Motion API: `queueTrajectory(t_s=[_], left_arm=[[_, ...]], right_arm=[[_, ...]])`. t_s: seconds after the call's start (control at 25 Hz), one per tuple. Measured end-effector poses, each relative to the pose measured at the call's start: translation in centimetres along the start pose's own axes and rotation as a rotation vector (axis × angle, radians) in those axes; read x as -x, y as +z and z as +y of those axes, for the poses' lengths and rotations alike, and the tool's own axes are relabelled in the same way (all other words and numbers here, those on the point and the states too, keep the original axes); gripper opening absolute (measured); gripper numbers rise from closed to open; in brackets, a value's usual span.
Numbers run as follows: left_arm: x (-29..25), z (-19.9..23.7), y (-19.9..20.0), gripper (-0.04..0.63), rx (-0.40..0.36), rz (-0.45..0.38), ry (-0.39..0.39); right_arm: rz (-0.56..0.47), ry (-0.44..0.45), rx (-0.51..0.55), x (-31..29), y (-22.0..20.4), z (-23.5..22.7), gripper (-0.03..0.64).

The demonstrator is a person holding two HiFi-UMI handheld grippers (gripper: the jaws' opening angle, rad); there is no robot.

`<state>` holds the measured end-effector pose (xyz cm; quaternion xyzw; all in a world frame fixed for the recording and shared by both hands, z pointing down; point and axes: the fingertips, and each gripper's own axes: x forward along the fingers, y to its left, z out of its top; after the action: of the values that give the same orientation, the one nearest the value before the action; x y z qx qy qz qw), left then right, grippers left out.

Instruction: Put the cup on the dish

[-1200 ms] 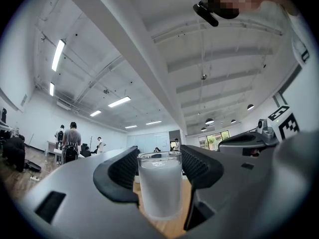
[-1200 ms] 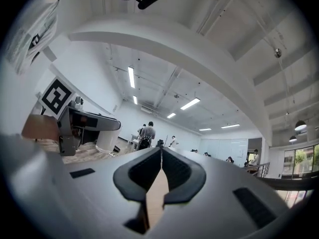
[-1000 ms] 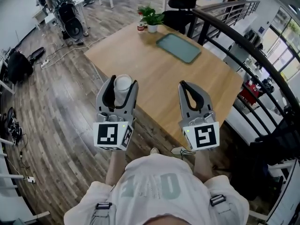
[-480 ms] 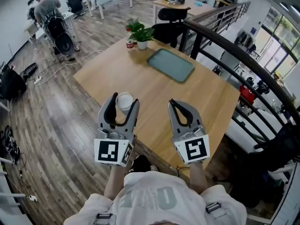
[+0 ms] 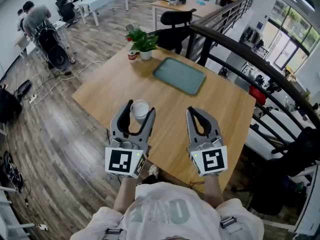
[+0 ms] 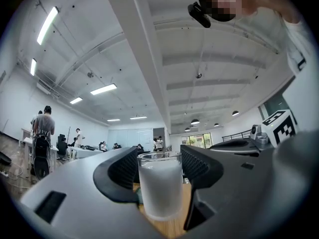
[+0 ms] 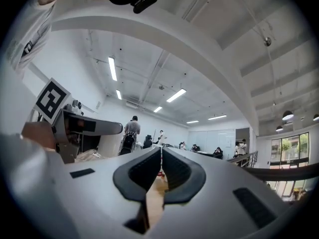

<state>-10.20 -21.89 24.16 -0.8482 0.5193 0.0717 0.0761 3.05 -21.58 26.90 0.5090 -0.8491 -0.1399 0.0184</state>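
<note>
Head view: nearest the camera, the person's pale shirt (image 5: 160,211) is seen at the bottom edge, with both grippers held out ahead of it over the near part of the wooden table (image 5: 227,101). The left gripper (image 5: 139,110) is clamped on a frosted white cup (image 5: 140,109), which is held upright between the two jaws; in the left gripper view the cup (image 6: 159,185) is seen pinched on both sides. The right gripper (image 5: 195,111) is pressed together with nothing between its jaws, as is shown in the right gripper view (image 7: 161,152). Farther along the table, well apart from the cup, a grey-green rectangular dish (image 5: 180,75) is laid flat. Beyond it, a potted plant (image 5: 142,41) and a small red container (image 5: 132,56) are placed near the far edge.
</note>
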Motion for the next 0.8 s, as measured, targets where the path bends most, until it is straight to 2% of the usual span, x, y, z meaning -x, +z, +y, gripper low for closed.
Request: queueTrajectory(t_s=[0.2, 0.4, 0.48, 0.56, 0.8], left_arm=[[-1.7, 2.6, -0.8, 0.273, 0.01, -0.003, -0.048], [-3.4, 3.8, -1.7, 0.272, 0.046, 0.007, -0.149], [-4.2, 3.7, -1.8, 0.272, 0.037, 0.014, -0.177], [-5.3, 3.5, -1.8, 0.273, 0.029, 0.018, -0.196], [-8.6, 3.2, -1.3, 0.273, 0.069, 0.024, -0.218]], right_arm=[[-0.002, -0.036, -0.008, -3.3, -0.4, 0.2, 0.021], [0.004, -0.077, 0.025, -6.0, -0.3, 0.5, 0.021], [0.002, -0.084, 0.029, -6.9, 0.0, 0.2, 0.021], [0.011, -0.094, 0.027, -7.5, 0.0, -0.5, 0.021], [0.059, -0.107, 0.006, -8.7, -0.7, -3.0, 0.021]])
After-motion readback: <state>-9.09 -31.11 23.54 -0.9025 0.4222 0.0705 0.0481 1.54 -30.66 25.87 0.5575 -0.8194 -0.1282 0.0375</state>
